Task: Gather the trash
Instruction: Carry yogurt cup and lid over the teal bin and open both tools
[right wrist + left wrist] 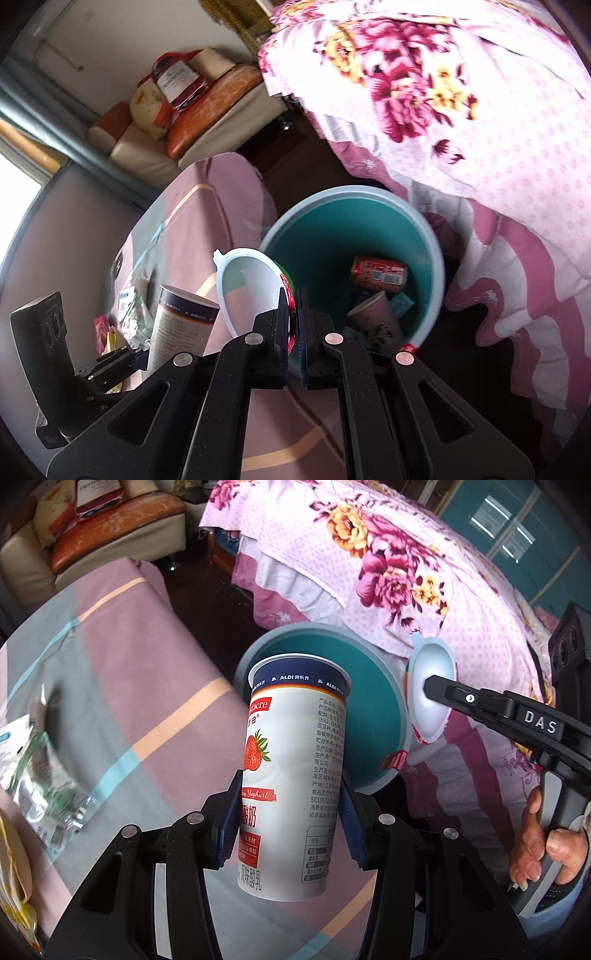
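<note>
Trash collection over an open bin [424, 236]: both grippers are carrying waste from the striped bedcover [122, 686] toward the teal bin standing on the floor beside the bed's edge, so that each item can be dropped straight in. The left gripper [290, 819] is clamping its blue pads against the sides of a tall strawberry yoghurt cup [291, 775], which is being held upright with its open mouth just in front of the bin rim. The right gripper [293, 325] is pinching, with its jaws nearly together, the wall of a shallow white bowl-shaped container [247, 291], which is hanging sideways at the bin's near rim. A red can [378, 275], a pink paper cup [375, 317] and scraps are lying at the bin's bottom. A crinkled clear wrapper [44, 775] is waiting near the left edge of the bedcover. The yoghurt cup is hiding much of the bin interior in the left view; the container's outer label is showing only as a red and green sliver, possibly a noodle bowl. Items at the cover's far left edge are too blurred to identify.
</note>
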{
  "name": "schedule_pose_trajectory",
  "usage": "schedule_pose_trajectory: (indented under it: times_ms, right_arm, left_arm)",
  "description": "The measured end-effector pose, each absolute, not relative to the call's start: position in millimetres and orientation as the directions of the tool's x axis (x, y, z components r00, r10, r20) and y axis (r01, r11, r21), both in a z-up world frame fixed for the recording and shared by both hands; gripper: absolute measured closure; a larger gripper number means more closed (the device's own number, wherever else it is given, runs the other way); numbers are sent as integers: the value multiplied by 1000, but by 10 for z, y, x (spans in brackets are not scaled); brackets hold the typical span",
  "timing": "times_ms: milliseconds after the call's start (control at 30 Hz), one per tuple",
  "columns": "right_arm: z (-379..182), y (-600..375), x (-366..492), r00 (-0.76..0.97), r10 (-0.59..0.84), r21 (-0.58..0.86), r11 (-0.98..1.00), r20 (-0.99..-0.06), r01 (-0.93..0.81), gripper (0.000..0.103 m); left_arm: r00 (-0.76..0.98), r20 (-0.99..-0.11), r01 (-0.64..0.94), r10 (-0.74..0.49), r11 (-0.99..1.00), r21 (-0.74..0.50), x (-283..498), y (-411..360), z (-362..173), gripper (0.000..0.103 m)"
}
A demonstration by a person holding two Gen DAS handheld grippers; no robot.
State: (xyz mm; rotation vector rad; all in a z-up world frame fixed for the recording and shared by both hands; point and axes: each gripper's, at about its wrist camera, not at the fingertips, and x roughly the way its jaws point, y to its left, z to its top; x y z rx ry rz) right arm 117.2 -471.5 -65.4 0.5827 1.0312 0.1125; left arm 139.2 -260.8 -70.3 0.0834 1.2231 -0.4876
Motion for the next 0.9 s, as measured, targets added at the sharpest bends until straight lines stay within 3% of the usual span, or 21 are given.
schedule_pose_trajectory:
  times_ms: [300,367,433,900]
  right_arm:
    - [-779,-4960,1170,523,343,512,830,-780,221,99]
    - [-787,-4976,1170,523,341,512,829,-781,225,99]
    - [-793,-4995,1175,523,338,510,830,-783,228,99]
    - [-808,-4918,1222,504,328,490,841,-799,230,99]
  left_arm:
    - [228,-934,397,-275,902,-169,1569,-2838,-842,53]
    - [227,-935,389,-273,906,-170,1594,-2861,-856,43]
    - [243,-933,381,-267,910,-162,1590,-2859,-848,24]
    - [260,-927,351,-271,921,-171,1544,-2731,-790,13]
